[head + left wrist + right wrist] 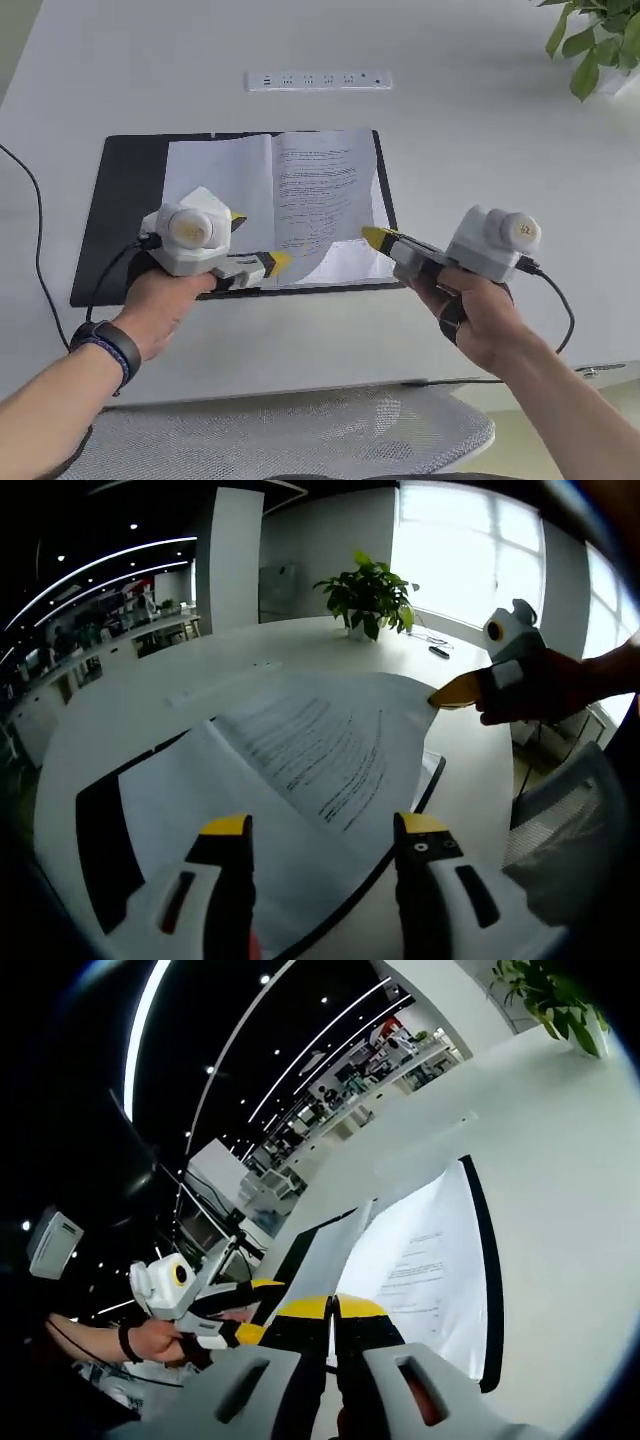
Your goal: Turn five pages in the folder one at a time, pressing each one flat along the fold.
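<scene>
Mid-turn at the workbench: my right gripper point(378, 238) has its jaws clenched on the lower outer corner of a printed page point(320, 190). The page stands lifted and bowed above the open black folder point(120, 220). My left gripper point(258, 240) hangs released, jaws spread wide, at about seven o'clock of the lifted sheet and low over the folder's near edge. I judge this to be the carry-over part of a single page turn. Which of the five turns it is I cannot tell.

As I read it, the next move calls for sweeping the pinched corner across toward nine o'clock until the sheet lies on the left-hand side. The corner is then let go and a gripper run along the fold to press it flat. The left gripper looks the better placed for that.

The folder lies mid-table on the white table point(480, 130), with a white power strip point(318, 80) at its twelve o'clock and a potted plant point(595, 40) at about two. The page is white with lines of print on the face toward me, and it curves up from the spine. A plain sheet point(215, 175) lies flat at its nine o'clock, with bare black cover beyond. In the right gripper view the paper's edge seems to run between the closed jaws, though they partly hide the contact.
</scene>
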A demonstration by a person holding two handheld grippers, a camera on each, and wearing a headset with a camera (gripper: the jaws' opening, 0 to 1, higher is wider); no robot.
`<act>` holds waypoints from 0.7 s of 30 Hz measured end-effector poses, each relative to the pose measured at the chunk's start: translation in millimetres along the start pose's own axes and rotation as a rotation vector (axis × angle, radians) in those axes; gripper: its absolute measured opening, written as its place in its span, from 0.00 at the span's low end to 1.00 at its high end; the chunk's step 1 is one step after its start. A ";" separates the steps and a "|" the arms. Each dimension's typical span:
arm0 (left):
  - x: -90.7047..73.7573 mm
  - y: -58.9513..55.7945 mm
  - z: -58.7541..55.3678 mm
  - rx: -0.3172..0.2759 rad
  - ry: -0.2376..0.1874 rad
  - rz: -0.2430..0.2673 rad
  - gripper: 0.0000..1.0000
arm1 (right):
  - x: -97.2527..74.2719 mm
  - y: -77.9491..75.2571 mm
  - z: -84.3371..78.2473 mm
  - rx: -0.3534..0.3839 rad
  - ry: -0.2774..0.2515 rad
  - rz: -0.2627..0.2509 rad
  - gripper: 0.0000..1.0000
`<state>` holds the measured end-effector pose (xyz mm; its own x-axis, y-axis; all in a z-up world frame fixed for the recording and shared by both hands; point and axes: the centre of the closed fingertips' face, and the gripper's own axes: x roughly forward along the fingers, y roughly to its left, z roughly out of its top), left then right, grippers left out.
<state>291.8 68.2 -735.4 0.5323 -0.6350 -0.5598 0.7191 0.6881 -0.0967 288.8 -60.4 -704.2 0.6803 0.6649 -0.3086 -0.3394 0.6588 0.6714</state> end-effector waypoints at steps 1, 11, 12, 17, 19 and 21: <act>-3.3 2.0 -1.2 -0.004 -0.001 0.006 0.56 | 3.2 4.8 1.3 -0.013 0.005 0.009 0.00; -36.3 21.2 -14.6 -0.041 -0.014 0.057 0.58 | 32.2 40.1 6.7 -0.081 0.041 0.083 0.00; -40.8 23.6 -15.3 -0.050 -0.020 0.065 0.58 | 35.7 44.9 6.8 -0.086 0.043 0.092 0.00; -55.5 32.3 -22.6 -0.057 -0.024 0.092 0.58 | 50.3 61.4 4.9 -0.105 0.062 0.129 0.00; -61.5 36.5 -25.8 -0.063 -0.026 0.102 0.58 | 56.7 70.9 1.7 -0.117 0.078 0.151 0.00; -67.3 41.6 -29.2 -0.073 -0.027 0.118 0.58 | 63.8 79.7 -1.7 -0.130 0.096 0.171 0.00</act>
<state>272.8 149.8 -725.8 0.6242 -0.5563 -0.5485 0.6168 0.7818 -0.0912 304.0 35.2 -671.5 0.5429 0.7969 -0.2650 -0.5293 0.5697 0.6288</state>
